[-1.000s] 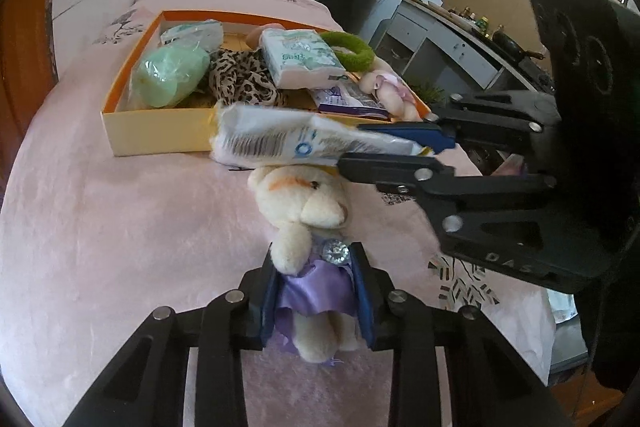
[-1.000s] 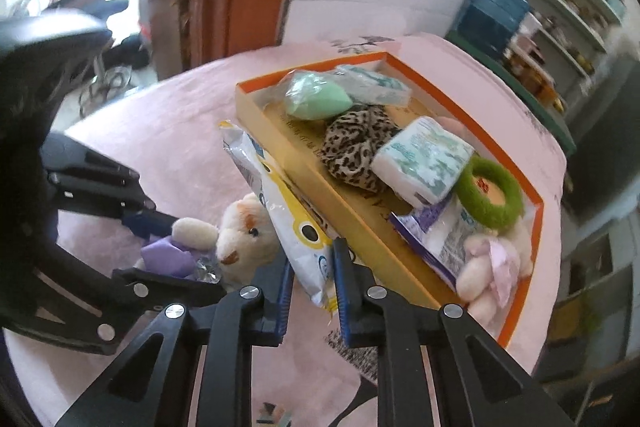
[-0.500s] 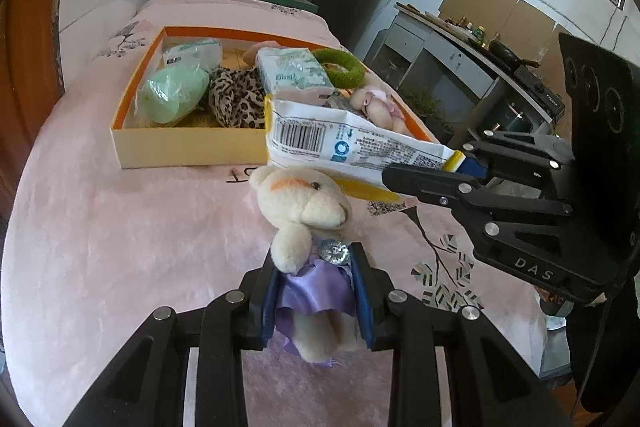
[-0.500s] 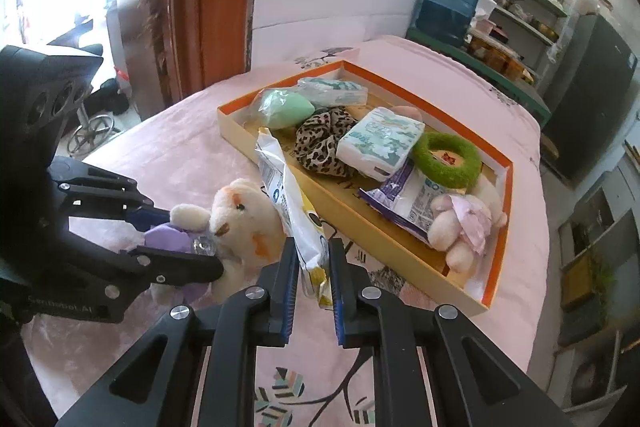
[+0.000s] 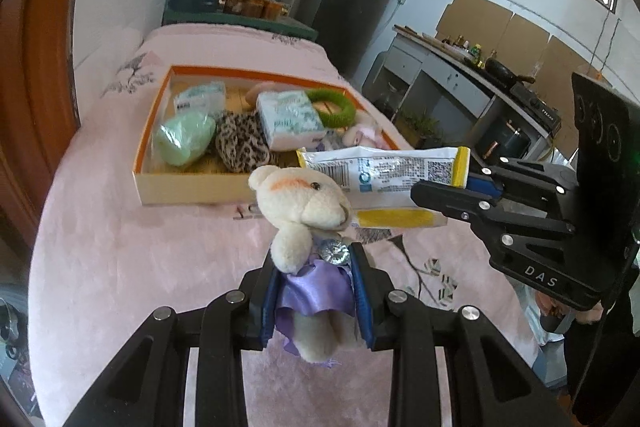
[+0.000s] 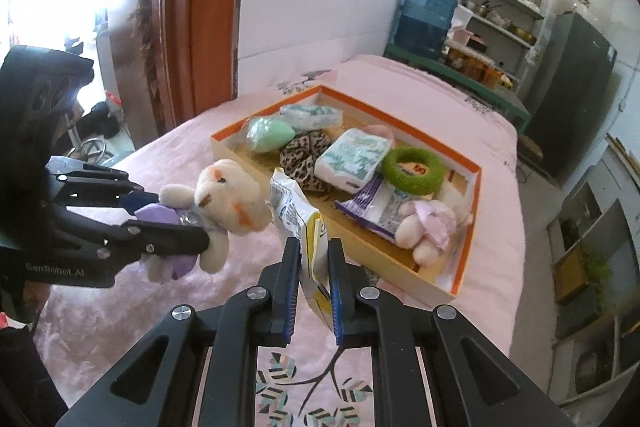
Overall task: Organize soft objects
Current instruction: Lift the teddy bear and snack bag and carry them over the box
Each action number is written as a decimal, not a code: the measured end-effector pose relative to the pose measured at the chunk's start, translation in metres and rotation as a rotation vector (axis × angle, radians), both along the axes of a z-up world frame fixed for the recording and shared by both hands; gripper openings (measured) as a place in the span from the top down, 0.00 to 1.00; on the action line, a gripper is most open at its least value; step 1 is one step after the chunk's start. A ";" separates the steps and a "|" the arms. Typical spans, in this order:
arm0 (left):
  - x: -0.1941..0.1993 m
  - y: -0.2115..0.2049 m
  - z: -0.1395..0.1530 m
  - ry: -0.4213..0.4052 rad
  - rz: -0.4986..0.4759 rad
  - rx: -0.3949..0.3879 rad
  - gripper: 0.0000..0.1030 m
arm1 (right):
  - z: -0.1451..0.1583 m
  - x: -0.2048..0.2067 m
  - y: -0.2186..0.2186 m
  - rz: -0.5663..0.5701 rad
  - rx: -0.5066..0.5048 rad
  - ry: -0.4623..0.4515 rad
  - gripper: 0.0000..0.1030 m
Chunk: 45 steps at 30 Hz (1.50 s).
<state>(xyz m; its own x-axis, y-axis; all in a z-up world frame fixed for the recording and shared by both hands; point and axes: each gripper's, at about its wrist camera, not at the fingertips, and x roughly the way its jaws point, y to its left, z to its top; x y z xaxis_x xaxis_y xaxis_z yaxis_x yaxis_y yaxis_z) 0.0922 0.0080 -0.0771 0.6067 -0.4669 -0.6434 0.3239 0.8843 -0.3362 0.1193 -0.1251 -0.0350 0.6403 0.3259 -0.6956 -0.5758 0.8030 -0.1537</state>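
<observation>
Left wrist view: the left gripper is clamped on a cream teddy bear at its purple satin skirt, head up and clear of the pink tablecloth.
Right wrist view: the right gripper is closed on the yellow end of a white snack packet, which stands on edge between the blue pads.
Bear and packet: both are lifted off the cloth, near each other, the packet just beside the bear's head; touching or not, I cannot tell.
Box: an orange-rimmed box sits on the tablecloth beyond both grippers.
Inside the box: a pale green pouch, a leopard-print scrunchie, a tissue pack, a green ring, a purple-edged packet and a small plush in pink near the front right corner.
Far end of the box: a clear wrapped pack lies behind the green pouch.
Room: a blue water jug stands past the table, a dark fridge to its right.
</observation>
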 end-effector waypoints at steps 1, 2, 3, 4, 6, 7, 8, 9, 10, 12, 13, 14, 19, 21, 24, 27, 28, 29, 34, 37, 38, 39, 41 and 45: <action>0.001 0.000 0.003 -0.006 0.002 0.000 0.69 | 0.003 -0.002 -0.001 -0.004 0.000 -0.011 0.87; 0.001 0.001 0.006 -0.014 0.005 -0.001 0.69 | 0.005 -0.002 -0.002 -0.005 0.001 -0.016 0.87; 0.001 0.001 0.008 -0.019 0.007 -0.003 0.69 | 0.007 -0.003 -0.003 -0.006 0.001 -0.021 0.87; 0.001 0.002 0.010 -0.024 0.009 -0.005 0.69 | 0.010 -0.004 -0.004 -0.008 0.003 -0.028 0.87; 0.003 0.004 0.015 -0.036 0.014 -0.006 0.69 | 0.014 -0.006 -0.005 -0.010 0.007 -0.039 0.87; 0.004 0.005 0.018 -0.044 0.018 -0.006 0.69 | 0.017 -0.006 -0.006 -0.011 0.010 -0.046 0.87; 0.004 0.006 0.019 -0.048 0.020 -0.006 0.69 | 0.018 -0.006 -0.006 -0.013 0.011 -0.050 0.87; 0.005 0.006 0.022 -0.054 0.023 -0.007 0.69 | 0.020 -0.005 -0.007 -0.014 0.013 -0.056 0.87; 0.006 0.007 0.024 -0.060 0.026 -0.007 0.69 | 0.022 -0.006 -0.007 -0.016 0.014 -0.062 0.87; 0.008 0.009 0.030 -0.073 0.031 -0.005 0.69 | 0.027 -0.006 -0.008 -0.022 0.018 -0.077 0.87; 0.009 0.009 0.032 -0.079 0.033 -0.004 0.69 | 0.029 -0.005 -0.008 -0.025 0.019 -0.083 0.87; 0.010 0.010 0.035 -0.086 0.036 -0.003 0.69 | 0.031 -0.006 -0.009 -0.028 0.018 -0.091 0.87; 0.021 0.013 0.050 -0.124 0.053 0.001 0.69 | 0.039 -0.003 -0.012 -0.057 0.005 -0.135 0.87; 0.026 0.013 0.056 -0.140 0.058 0.002 0.69 | 0.041 0.001 -0.015 -0.071 0.008 -0.143 0.87; 0.034 0.013 0.063 -0.159 0.061 0.007 0.69 | 0.046 0.009 -0.021 -0.103 0.022 -0.158 0.87; 0.045 0.010 0.068 -0.170 0.065 0.009 0.69 | 0.050 0.018 -0.027 -0.135 0.039 -0.173 0.87; 0.049 0.009 0.069 -0.172 0.066 0.007 0.69 | 0.052 0.022 -0.028 -0.142 0.040 -0.178 0.87; 0.053 0.009 0.070 -0.173 0.068 0.004 0.69 | 0.054 0.026 -0.029 -0.152 0.043 -0.186 0.87; 0.073 0.006 0.074 -0.175 0.074 -0.018 0.68 | 0.058 0.045 -0.031 -0.188 0.050 -0.214 0.87; 0.087 0.005 0.075 -0.168 0.074 -0.041 0.68 | 0.057 0.057 -0.029 -0.210 0.039 -0.231 0.87; 0.093 0.005 0.075 -0.167 0.077 -0.048 0.68 | 0.057 0.060 -0.029 -0.212 0.038 -0.234 0.87; 0.098 0.004 0.075 -0.166 0.081 -0.051 0.68 | 0.057 0.064 -0.028 -0.215 0.037 -0.237 0.87; 0.109 0.003 0.075 -0.161 0.090 -0.061 0.68 | 0.055 0.072 -0.027 -0.223 0.031 -0.244 0.87; 0.128 0.002 0.072 -0.160 0.111 -0.050 0.68 | 0.049 0.088 -0.023 -0.238 0.013 -0.252 0.87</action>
<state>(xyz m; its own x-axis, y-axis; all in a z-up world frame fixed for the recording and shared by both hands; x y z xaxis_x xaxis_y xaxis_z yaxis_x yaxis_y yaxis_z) 0.2197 0.0098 -0.0052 0.7485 -0.4205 -0.5128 0.2784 0.9011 -0.3325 0.2078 -0.1476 0.0140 0.8507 0.1545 -0.5025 -0.3173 0.9130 -0.2565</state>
